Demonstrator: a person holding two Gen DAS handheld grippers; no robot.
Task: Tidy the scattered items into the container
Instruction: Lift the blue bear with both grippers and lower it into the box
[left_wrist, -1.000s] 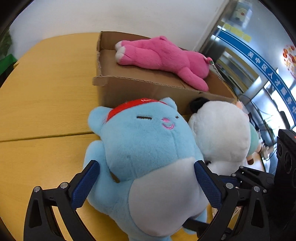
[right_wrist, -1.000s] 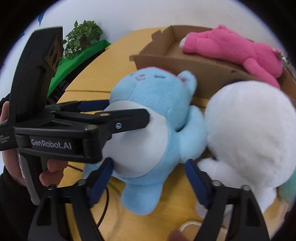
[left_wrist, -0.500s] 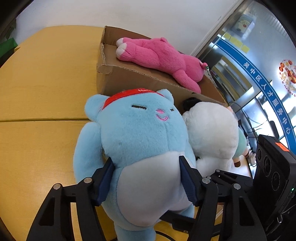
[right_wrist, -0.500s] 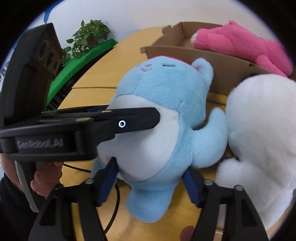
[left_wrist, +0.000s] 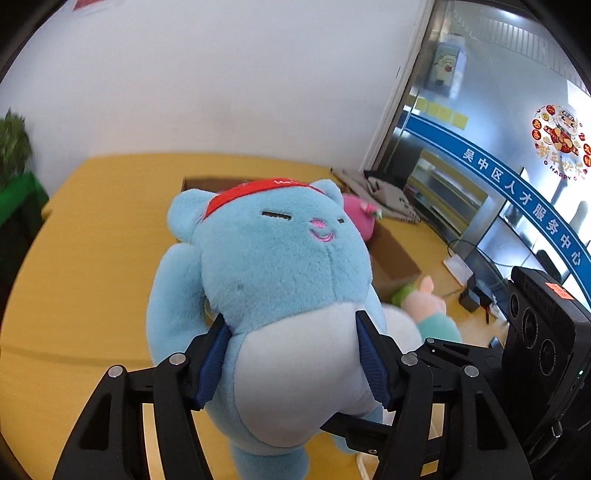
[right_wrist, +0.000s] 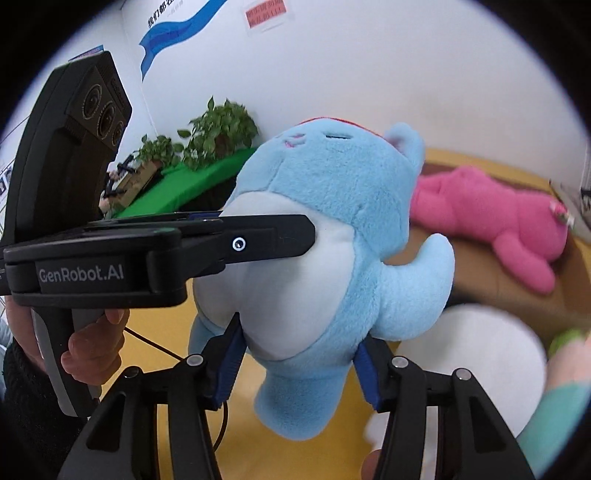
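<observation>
A light blue plush bear (left_wrist: 280, 280) with a red headband and white belly hangs in the air above the yellow table (left_wrist: 92, 229). My left gripper (left_wrist: 293, 358) is shut on its belly. My right gripper (right_wrist: 297, 363) is shut on its lower body, seen in the right wrist view (right_wrist: 332, 229). The cardboard box (left_wrist: 391, 254) lies behind the bear, mostly hidden by it. A pink plush (right_wrist: 509, 225) lies inside the box (right_wrist: 517, 291).
A white plush (right_wrist: 476, 354) and a small pink-faced doll in teal (left_wrist: 428, 306) lie on the table by the box. Cables and a black adapter (left_wrist: 476, 291) sit at the table's right. Green plants (right_wrist: 218, 129) stand beyond the left edge.
Both grippers closed on the blue bear and lifted it off the table. It now hangs higher, in front of the box, and the views tilted up toward the wall.
</observation>
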